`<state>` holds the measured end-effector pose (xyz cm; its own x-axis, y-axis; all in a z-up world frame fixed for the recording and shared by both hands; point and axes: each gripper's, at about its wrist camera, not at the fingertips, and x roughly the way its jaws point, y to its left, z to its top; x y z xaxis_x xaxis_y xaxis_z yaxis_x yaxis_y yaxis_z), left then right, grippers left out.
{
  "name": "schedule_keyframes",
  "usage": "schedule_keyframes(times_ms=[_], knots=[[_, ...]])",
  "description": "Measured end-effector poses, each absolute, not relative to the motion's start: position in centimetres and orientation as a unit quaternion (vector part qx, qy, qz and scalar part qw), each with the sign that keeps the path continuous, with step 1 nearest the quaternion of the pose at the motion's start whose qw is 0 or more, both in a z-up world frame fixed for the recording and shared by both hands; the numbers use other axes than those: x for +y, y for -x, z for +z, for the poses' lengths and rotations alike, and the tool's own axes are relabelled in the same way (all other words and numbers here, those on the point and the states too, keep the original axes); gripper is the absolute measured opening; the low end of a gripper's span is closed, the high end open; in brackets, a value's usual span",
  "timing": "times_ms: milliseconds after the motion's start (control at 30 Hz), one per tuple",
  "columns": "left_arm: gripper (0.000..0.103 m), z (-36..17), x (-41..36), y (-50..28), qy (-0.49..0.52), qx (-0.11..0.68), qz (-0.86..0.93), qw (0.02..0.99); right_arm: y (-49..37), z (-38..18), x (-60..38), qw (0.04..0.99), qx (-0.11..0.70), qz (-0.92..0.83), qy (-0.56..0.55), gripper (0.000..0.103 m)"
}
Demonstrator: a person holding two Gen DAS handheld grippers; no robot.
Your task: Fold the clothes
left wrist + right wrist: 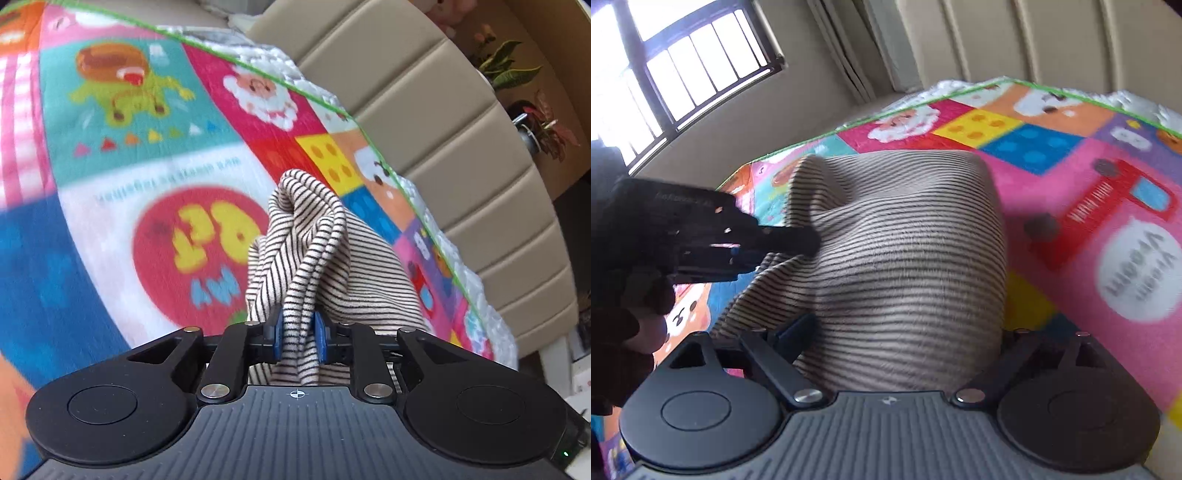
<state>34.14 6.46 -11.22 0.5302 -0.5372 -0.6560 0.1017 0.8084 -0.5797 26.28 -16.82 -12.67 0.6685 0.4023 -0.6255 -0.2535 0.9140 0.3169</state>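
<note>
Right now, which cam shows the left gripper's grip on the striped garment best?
Left wrist: the left gripper has its blue pads pinching a bunched fold of the striped garment, seen close. Right wrist shows that gripper only side-on, dark, tip at the cloth.

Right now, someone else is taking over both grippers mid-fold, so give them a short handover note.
Left gripper: shut on a bunched fold of the striped garment, lifting that edge off the cartoon blanket.
Right gripper: open, jaws wide, astride the garment's near end, not gripping.
Garment: lies mostly flat on the blanket, one side bunched and raised.
Done: one edge picked up.
Left: probably take the near end with the right gripper, carry the fold over, lay it flat, smooth it.
</note>
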Motion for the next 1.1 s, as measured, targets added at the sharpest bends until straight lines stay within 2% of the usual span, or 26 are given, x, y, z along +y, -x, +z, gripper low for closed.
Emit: schedule_keyframes(times_ms=[100,133,167,233,333,400,533,667,733,767,900,967,1033,1100], knots=[[0.028,-10.7,7.4,-36.5,0.204,0.43,-0.176,0.862,-29.3,-12.7,-15.3,0.917,0.342,0.184,-0.087,0.091],[0.036,-10.6,7.7,-37.2,0.19,0.426,-0.167,0.869,-30.4,-12.6,-15.1,0.92,0.335,0.184,-0.082,0.091],[0.059,-10.5,7.9,-37.9,0.17,0.422,-0.152,0.878,-31.5,-12.5,-14.9,0.923,0.331,0.182,-0.074,0.091],[0.067,-10.8,8.2,-39.1,0.14,0.414,-0.128,0.89,-33.4,-12.4,-14.3,0.925,0.327,0.183,-0.058,0.091],[0.065,-10.6,9.2,-39.8,0.149,0.4,-0.131,0.895,-34.6,-12.3,-13.7,0.92,0.335,0.197,-0.045,0.093],[0.058,-8.9,9.4,-38.9,0.139,0.356,-0.14,0.913,-33.8,-12.2,-13.9,0.919,0.334,0.208,-0.036,0.094],[0.06,-5.1,8.7,-37.6,0.158,0.255,-0.203,0.932,-32.5,-12.5,-13.7,0.925,0.32,0.202,-0.021,0.095],[0.063,-5.2,5.4,-41.1,0.131,0.292,-0.251,0.914,-32.2,-12.1,-13.0,0.93,0.313,0.193,-0.002,0.095],[0.057,-7.4,4.5,-43.5,0.11,0.347,-0.223,0.905,-31.5,-11.0,-13.4,0.934,0.3,0.196,0.023,0.097],[0.053,-8.6,4.5,-44.2,0.108,0.367,-0.215,0.898,-31.1,-10.4,-13.7,0.935,0.291,0.197,0.036,0.102],[0.053,-10.6,5.0,-43.7,0.112,0.358,-0.22,0.9,-28.8,-8.3,-14.1,0.956,0.184,0.198,0.113,0.103],[0.053,-10.8,5.4,-43.2,0.127,0.361,-0.217,0.898,-30.1,-8.6,-13.2,0.95,0.198,0.209,0.122,0.103],[0.053,-10.2,5.6,-42.7,0.127,0.362,-0.212,0.899,-32.2,-10.5,-11.9,0.932,0.264,0.195,0.151,0.103],[0.053,-9.1,5.7,-41.3,0.116,0.359,-0.202,0.904,-33.3,-11.9,-13.0,0.926,0.304,0.197,0.107,0.103]])
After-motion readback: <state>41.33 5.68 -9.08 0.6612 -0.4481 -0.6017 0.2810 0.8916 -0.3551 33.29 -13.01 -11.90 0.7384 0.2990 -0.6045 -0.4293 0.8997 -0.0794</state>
